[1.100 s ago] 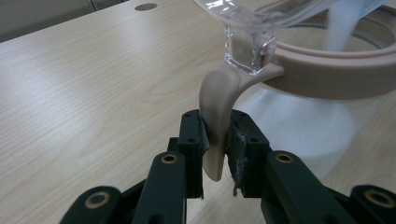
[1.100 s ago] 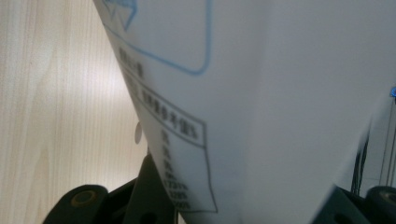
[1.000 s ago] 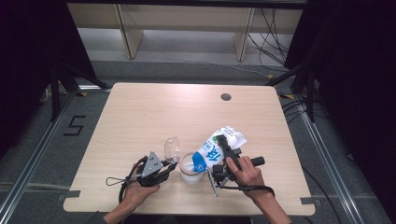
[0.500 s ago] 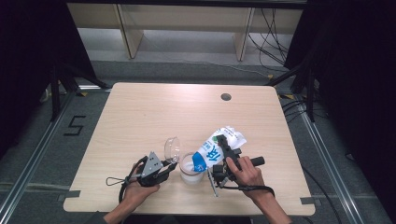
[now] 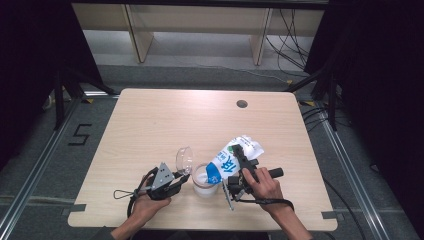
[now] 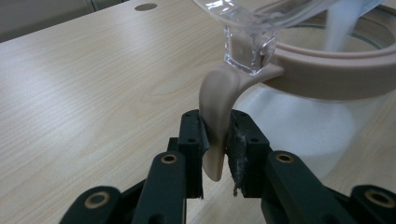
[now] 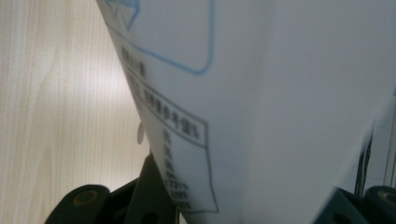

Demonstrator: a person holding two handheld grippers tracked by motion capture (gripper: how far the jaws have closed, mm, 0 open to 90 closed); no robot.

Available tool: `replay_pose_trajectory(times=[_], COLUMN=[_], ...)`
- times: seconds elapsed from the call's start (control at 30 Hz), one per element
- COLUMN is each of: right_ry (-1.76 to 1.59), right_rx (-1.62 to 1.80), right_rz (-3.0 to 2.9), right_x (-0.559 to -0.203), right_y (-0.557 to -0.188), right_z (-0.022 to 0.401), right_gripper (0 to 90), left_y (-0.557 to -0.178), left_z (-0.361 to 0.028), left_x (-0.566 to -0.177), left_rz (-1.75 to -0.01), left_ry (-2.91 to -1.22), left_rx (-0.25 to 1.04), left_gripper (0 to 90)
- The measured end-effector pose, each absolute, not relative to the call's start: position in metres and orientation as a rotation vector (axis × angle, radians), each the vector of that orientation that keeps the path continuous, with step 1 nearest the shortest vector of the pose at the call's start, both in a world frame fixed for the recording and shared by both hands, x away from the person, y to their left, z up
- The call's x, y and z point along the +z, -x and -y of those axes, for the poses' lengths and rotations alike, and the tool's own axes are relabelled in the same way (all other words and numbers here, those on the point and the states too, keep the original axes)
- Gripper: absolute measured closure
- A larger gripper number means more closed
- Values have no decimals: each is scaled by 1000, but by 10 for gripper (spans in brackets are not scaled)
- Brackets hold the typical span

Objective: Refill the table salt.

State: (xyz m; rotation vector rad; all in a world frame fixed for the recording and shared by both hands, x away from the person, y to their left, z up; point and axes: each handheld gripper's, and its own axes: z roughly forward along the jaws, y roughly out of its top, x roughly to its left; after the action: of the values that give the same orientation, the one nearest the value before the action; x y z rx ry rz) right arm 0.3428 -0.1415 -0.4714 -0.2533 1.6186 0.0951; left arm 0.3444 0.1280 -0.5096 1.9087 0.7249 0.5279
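In the right gripper view the white bag sits so close ahead of the right gripper that its upper part and far side run off the picture, and its printed text is too blurred to read. The bag hides most of both jaws, so where the pads meet it cannot be seen. In the left gripper view the jar just ahead of the left gripper is cut off at the top and right, as is its clear lid. In the high view the bag's lower end hides part of the jar's mouth
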Motion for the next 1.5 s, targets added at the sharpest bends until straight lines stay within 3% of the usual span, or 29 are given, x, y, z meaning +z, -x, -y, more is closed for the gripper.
replay_pose_trajectory(times=[0.63, 1.2, 1.5], right_ry=[232, 176, 82], right_rx=[115, 235, 307], right_rz=[-1647, -1701, -1752], right_x=[-472, -468, -467], right_y=[-344, -348, -351], right_z=[142, 143, 148], right_gripper=[707, 710, 718], left_y=[-344, -344, -339], left_z=[-128, -129, -133], left_x=[-510, -510, -507], left_rz=[-731, -757, -765], left_ry=[-1911, -1905, -1914], left_rx=[525, 508, 493], left_gripper=[731, 581, 545])
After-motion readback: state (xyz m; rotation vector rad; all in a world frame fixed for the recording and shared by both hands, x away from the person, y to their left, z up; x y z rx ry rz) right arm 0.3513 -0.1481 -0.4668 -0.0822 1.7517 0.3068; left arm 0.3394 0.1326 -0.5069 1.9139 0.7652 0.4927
